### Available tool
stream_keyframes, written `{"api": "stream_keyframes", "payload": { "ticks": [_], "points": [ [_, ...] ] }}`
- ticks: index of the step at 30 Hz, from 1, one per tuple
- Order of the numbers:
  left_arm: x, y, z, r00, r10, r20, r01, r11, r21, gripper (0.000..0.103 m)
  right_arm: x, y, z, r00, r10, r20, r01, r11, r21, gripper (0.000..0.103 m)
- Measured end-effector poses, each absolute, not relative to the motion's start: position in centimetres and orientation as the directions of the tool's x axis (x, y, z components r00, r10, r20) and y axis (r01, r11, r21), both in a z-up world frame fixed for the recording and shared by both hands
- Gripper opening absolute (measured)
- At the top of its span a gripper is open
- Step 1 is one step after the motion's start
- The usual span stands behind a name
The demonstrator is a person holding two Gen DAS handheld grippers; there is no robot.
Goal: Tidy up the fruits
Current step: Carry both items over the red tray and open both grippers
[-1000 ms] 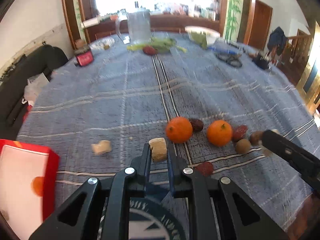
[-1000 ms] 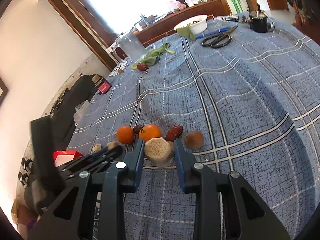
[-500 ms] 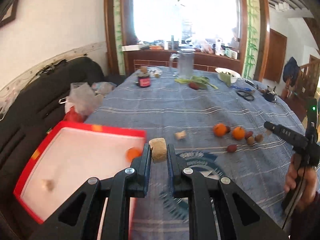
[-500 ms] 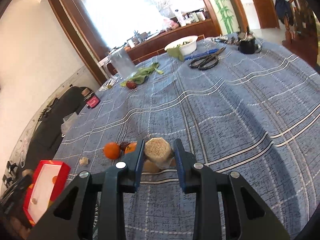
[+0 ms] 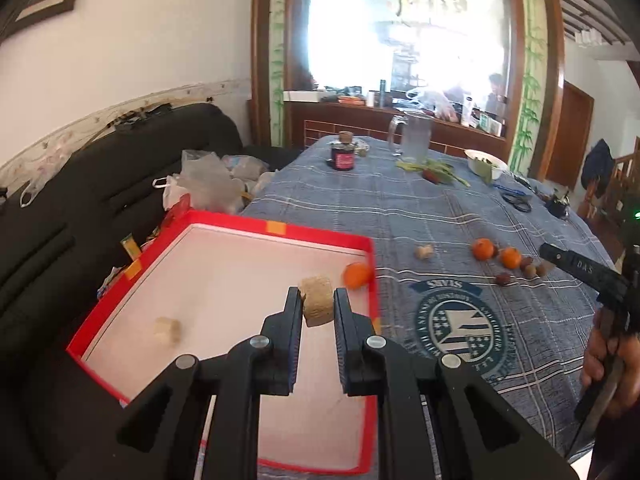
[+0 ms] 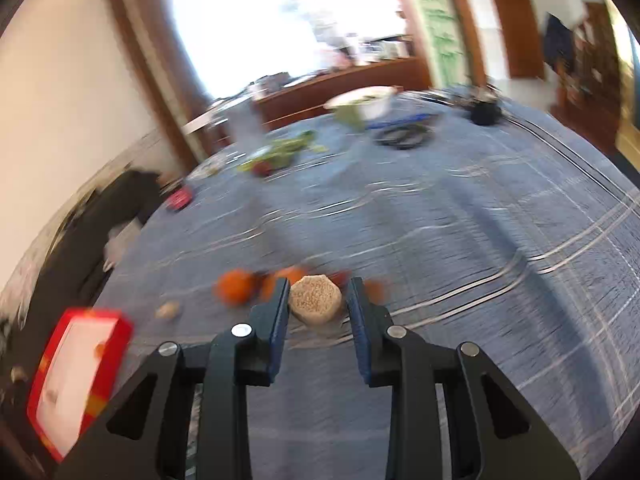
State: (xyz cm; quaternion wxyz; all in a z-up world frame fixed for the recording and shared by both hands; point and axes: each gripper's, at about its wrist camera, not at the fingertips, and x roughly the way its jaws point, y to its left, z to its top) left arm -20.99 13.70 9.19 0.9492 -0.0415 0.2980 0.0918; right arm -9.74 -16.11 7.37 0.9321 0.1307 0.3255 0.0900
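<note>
My left gripper (image 5: 317, 300) is shut on a tan chunk (image 5: 318, 306) and hangs over the red tray (image 5: 276, 229). Inside the tray lie an orange (image 5: 357, 275) at the far right corner and another tan chunk (image 5: 168, 330). My right gripper (image 6: 317, 292) is shut on a larger tan round piece (image 6: 316, 300) above the blue cloth; the right wrist view is blurred. Two oranges (image 5: 483, 249) (image 5: 511, 257), dark dates (image 5: 503, 278) and a loose tan chunk (image 5: 424, 251) lie on the cloth. The right gripper's body (image 5: 580, 270) shows at the right edge, held by a hand (image 5: 604, 352).
The tray sits at the table's left edge beside a black sofa (image 5: 80, 208) with plastic bags (image 5: 208, 184). Far across the blue checked tablecloth (image 5: 420, 208) stand a glass pitcher (image 5: 414, 140), a dark jar (image 5: 343, 157), greens, a white bowl (image 5: 484, 164) and scissors (image 5: 518, 201).
My left gripper carried its tan chunk leftward from the fruit cluster to above the red tray. The right gripper lifted and swung with its round piece, and its view has turned blurry.
</note>
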Motion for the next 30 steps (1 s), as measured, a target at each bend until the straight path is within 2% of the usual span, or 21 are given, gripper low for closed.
{"api": "stream_keyframes", "payload": {
  "ticks": [6, 12, 21, 30],
  "points": [
    [-22.3, 16.9, 8.9, 0.801, 0.189, -0.568, -0.254, 0.966, -0.037, 0.014, -13.1, -6.8, 9.5, 0.705, 0.448, -0.550, -0.330, 0.893, 0.305, 0.031],
    [-22.7, 20.2, 8.3, 0.783, 0.256, -0.567, -0.326, 0.945, -0.023, 0.014, -15.2, 0.1, 9.3, 0.580, 0.576, -0.576, -0.473, 0.814, 0.338, 0.031],
    [-21.9, 21.5, 5.3, 0.744, 0.251, -0.619, -0.315, 0.949, 0.007, 0.014, -17.9, 7.7, 7.1, 0.468, 0.611, -0.638, -0.592, 0.753, 0.287, 0.031],
    [-21.2, 23.6, 3.8, 0.695, 0.308, -0.650, -0.370, 0.928, 0.045, 0.014, -15.9, 11.0, 4.1, 0.408, 0.564, -0.718, -0.564, 0.774, 0.287, 0.031]
  ]
}}
